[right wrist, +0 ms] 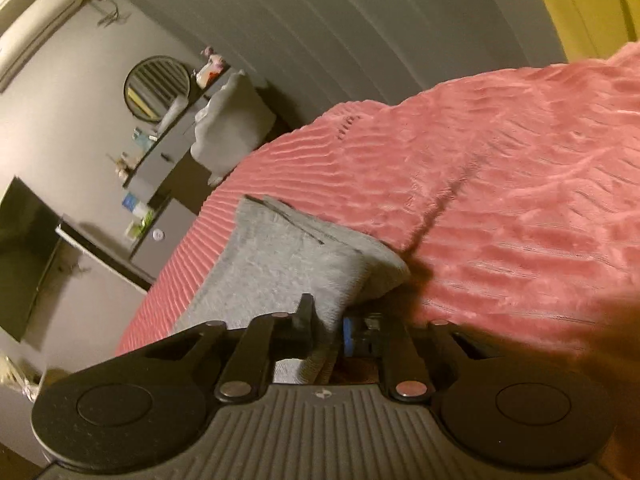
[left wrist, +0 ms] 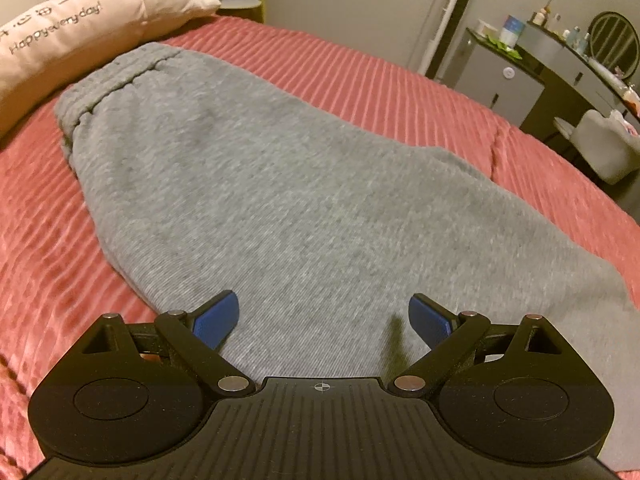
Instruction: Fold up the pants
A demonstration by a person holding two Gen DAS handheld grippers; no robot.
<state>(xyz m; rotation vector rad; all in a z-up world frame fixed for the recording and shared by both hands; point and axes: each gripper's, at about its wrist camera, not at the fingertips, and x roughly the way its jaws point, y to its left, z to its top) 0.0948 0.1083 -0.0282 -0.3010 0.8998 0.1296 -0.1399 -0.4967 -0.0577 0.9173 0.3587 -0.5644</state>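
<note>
Grey sweatpants (left wrist: 256, 184) lie along the pink ribbed bedspread (left wrist: 380, 76), legs stacked one on the other, the waistband (left wrist: 116, 80) at the far left by a pillow. My left gripper (left wrist: 323, 318) is open and empty, its blue pads just above the lower part of the pants. In the right wrist view my right gripper (right wrist: 326, 326) is shut on the leg end of the pants (right wrist: 288, 256), holding the grey cloth pinched between its fingers above the bedspread (right wrist: 500, 200).
A cream plush pillow (left wrist: 72, 24) with lettering lies at the head of the bed. A dark dresser (left wrist: 560, 68) with a round mirror and small bottles stands beyond the bed's far edge, with a grey chair (left wrist: 608, 144) beside it. A television (right wrist: 24, 256) stands against the wall.
</note>
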